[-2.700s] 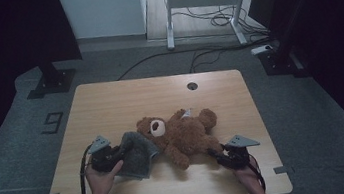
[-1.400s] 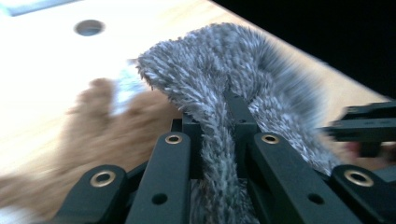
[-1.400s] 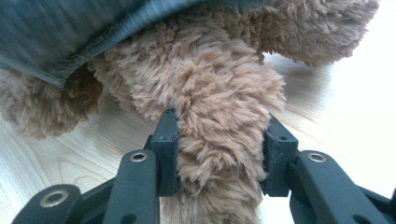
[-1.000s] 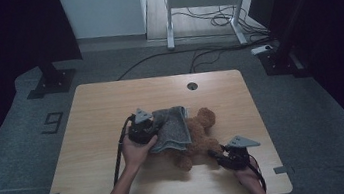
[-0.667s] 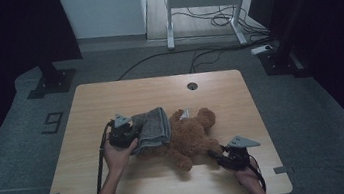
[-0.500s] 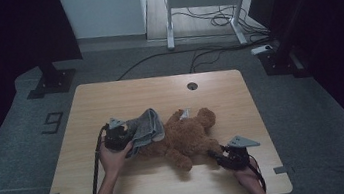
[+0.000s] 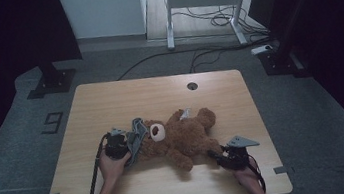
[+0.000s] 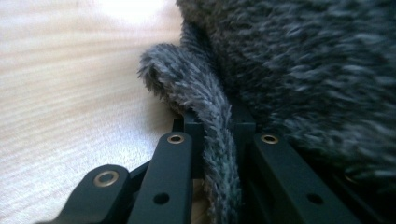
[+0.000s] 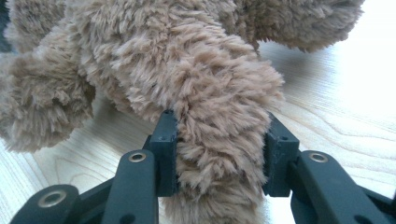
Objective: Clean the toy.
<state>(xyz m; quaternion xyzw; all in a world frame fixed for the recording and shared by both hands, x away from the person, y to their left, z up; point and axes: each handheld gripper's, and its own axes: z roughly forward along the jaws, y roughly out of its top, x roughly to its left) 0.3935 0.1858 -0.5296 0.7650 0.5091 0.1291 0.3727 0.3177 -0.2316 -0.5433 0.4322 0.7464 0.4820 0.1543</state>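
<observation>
A brown teddy bear [image 7: 181,137] lies on its back in the middle of the wooden table [image 7: 160,98], head toward the left. A grey fuzzy cloth [image 7: 136,134] is bunched beside the bear's head. My left gripper [image 7: 126,144] rests low on the table at the cloth's left, shut on it. In the left gripper view a folded edge of the grey cloth [image 8: 205,93] is pinched between the jaws of the left gripper [image 8: 218,128]. My right gripper [image 7: 214,155] is shut on one of the bear's legs. In the right gripper view that leg [image 9: 219,84] is squeezed between the pads of the right gripper [image 9: 219,140].
A round cable hole [image 7: 192,85] sits near the table's far edge. Beyond the table stand a white desk frame [image 7: 203,2] with floor cables [image 7: 210,21] and a dark stand base [image 7: 52,80] at the left.
My left gripper has carried the grey cloth leftward and down off the bear, uncovering its face. The right gripper has stayed on the leg.
</observation>
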